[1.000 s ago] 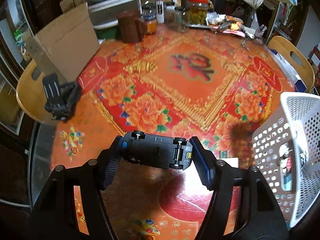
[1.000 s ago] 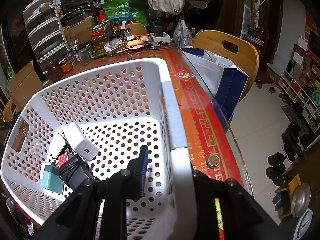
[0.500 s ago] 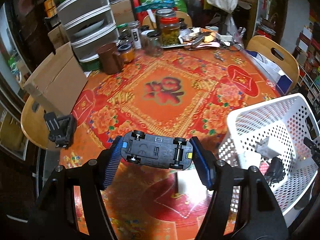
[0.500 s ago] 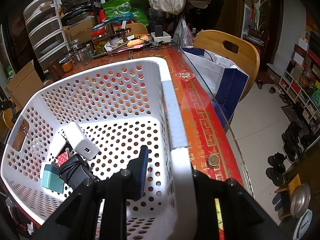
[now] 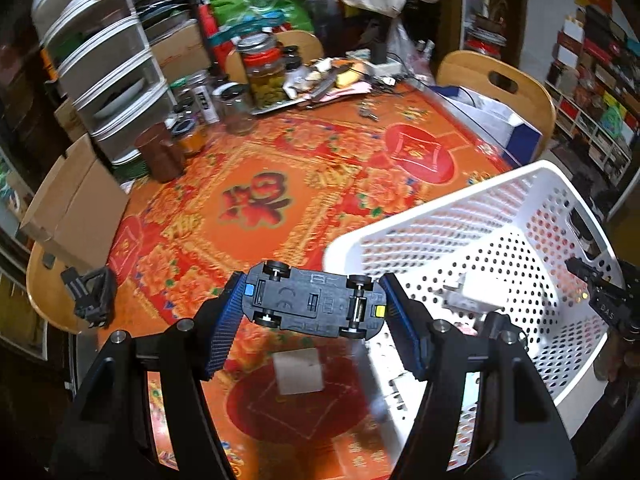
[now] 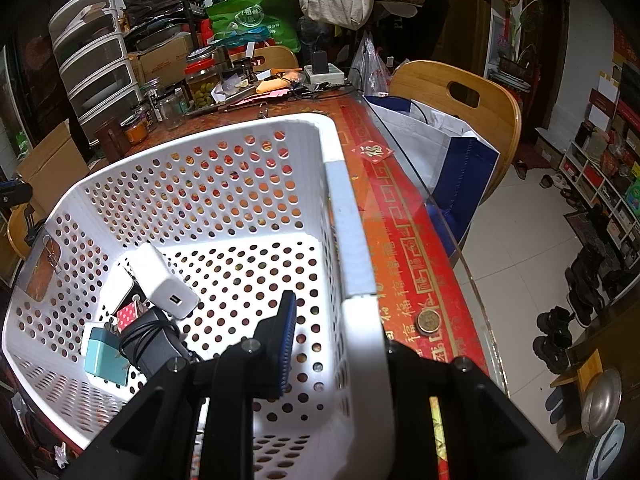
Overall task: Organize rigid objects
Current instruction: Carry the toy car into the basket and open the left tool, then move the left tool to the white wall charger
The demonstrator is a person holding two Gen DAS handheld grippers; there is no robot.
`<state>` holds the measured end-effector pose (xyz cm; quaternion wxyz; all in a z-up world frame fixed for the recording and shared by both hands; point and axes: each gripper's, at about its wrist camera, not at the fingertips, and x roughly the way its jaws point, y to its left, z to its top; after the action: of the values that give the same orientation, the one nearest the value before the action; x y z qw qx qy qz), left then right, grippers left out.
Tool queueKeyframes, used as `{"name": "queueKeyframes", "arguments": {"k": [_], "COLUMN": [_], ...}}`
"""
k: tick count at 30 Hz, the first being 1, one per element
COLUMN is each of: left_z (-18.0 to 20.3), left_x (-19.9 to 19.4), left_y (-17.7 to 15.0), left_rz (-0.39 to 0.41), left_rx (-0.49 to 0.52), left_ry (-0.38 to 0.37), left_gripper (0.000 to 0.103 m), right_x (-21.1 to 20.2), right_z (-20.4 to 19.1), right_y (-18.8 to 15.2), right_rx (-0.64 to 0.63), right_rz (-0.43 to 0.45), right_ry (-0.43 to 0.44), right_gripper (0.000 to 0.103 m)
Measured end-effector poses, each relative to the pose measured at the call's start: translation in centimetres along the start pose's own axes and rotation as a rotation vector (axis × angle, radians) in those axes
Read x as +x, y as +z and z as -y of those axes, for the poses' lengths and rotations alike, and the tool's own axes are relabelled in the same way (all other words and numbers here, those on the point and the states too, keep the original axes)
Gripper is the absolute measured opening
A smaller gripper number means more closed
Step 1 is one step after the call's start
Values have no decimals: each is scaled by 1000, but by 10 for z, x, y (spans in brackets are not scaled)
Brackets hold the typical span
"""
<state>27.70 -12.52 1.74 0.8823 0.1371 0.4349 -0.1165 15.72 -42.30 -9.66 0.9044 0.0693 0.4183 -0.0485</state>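
One toy car (image 5: 314,302) clamped crosswise inside the left hand-held gripper (image 5: 312,312)

I see a black toy car (image 5: 314,300) belly-up, wheels toward me, held crosswise above the desk. At its 3 o'clock stands the white perforated basket (image 5: 532,184); its floor holds a white charger (image 6: 162,280), a teal adapter (image 6: 105,356) and a black corded adapter (image 6: 154,346).
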Motion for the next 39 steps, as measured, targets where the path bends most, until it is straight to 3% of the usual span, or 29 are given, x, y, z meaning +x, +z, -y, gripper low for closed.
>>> {"name": "queueKeyframes", "arguments": {"k": [4,11,22,26,30,32,35,39], "left_z": [35,94,131,133,109,78,17,-51], "left_x": [16,69,108,100,69,38,4,3], "left_y": [2,-7,-19,-19,-18,-22,-34,-63], "left_rz": [-48,-211,-331,-291,-180,-85,6,-4], "left_rx": [68,206,287,301,263,202,88,-37], "left_ry": [-24,-25,-95,-111,-101,-103,-84,-15], "left_gripper": [65,65,65,84,86,86,99,103], "right_x": [0,0,0,0,0,0,1,2], "right_z": [0,1,1,1,1,1,1,2], "right_y": [0,0,0,0,0,0,1,0], "right_rx": [2,2,1,2,0,-1,-4,-1], "right_rz": [2,3,4,3,3,2,-1,3], "right_ry": [3,12,18,18,17,17,13,13], "right_gripper": [23,23,23,23,23,23,23,23]}}
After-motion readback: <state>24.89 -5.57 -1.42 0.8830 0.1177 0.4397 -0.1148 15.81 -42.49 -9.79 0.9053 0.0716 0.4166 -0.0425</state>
